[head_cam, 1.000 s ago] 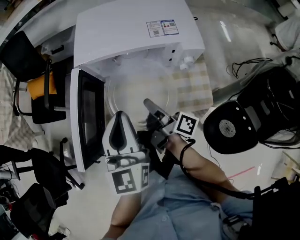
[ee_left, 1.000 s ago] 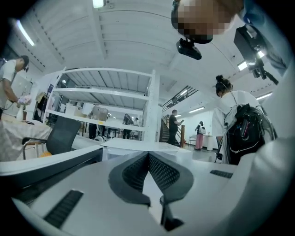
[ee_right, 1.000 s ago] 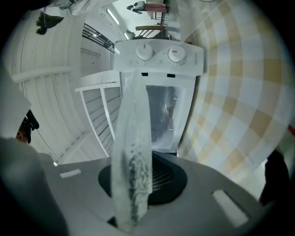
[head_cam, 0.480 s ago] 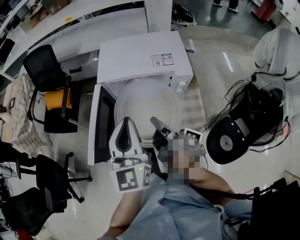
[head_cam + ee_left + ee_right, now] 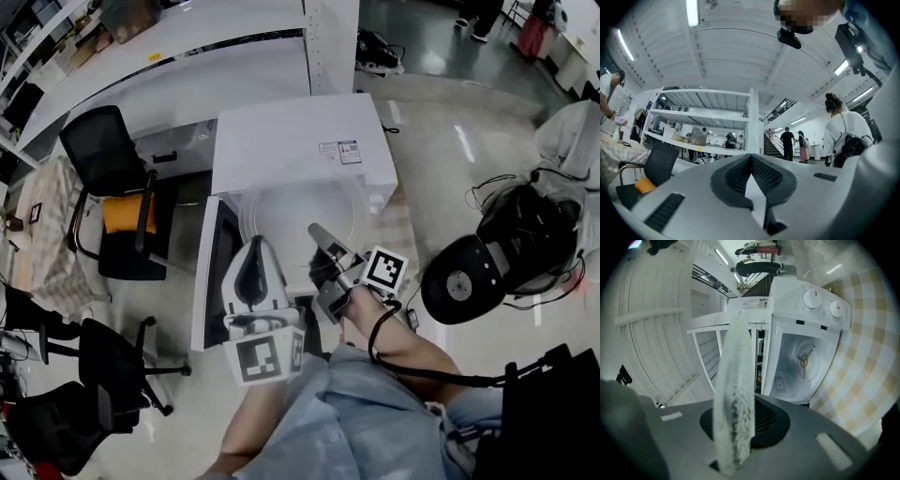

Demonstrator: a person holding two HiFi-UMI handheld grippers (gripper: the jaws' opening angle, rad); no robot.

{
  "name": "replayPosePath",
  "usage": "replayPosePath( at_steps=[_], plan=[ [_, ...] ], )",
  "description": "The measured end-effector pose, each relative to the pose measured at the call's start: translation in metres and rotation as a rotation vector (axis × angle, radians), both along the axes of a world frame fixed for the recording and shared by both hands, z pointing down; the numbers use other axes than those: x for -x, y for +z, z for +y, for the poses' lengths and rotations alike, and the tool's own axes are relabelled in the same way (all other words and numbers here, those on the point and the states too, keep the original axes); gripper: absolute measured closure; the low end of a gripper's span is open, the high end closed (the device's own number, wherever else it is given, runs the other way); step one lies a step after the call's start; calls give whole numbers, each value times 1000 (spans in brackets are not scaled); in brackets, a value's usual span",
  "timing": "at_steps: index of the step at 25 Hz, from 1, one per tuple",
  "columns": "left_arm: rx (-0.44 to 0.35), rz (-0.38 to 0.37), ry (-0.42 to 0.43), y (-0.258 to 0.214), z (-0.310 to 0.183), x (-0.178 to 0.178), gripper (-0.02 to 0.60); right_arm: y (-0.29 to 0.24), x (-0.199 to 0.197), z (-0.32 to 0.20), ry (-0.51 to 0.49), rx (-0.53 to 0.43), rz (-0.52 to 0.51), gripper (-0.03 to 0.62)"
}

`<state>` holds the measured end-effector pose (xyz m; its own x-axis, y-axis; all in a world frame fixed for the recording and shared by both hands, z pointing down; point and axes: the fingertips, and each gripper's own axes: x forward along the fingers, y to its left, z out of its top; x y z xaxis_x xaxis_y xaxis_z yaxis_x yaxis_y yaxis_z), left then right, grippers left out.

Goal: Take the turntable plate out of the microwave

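The clear glass turntable plate (image 5: 298, 217) hangs level in front of the white microwave (image 5: 298, 141), outside its open cavity. My left gripper (image 5: 255, 246) is shut on the plate's near left rim. In the left gripper view the plate is only a thin pale sliver (image 5: 753, 191) between the ribbed pads. My right gripper (image 5: 319, 234) is shut on the near right rim. Seen edge-on in the right gripper view, the frosted plate (image 5: 736, 394) stands between that gripper's pads. Behind it the empty cavity shows its turntable hub (image 5: 805, 361).
The microwave door (image 5: 217, 272) stands swung open at the left. A checked cloth (image 5: 401, 220) lies beside the microwave. Office chairs (image 5: 112, 187) stand at the left and a black round device (image 5: 469, 279) at the right. People (image 5: 787, 143) stand far off in the room.
Both grippers have risen with the plate held between them. The plate now sits higher and clear of the cavity, with the whole microwave seen from further above.
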<state>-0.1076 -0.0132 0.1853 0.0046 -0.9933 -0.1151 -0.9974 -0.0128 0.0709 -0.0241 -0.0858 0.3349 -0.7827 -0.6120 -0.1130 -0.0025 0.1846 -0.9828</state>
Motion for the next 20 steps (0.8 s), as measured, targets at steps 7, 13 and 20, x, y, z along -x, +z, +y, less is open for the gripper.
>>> replayPosePath(
  at_steps=[7,13,20],
  plan=[
    [13,-8,12,16,-39,16,574,22,18,-36,17,36,0,565],
    [42,-5,8,26,-57,28,574,34,20,-55,43,74,2,565],
    [89,9,5,49,-78,38,574,49,20,-83,66,72,5,565]
  ],
)
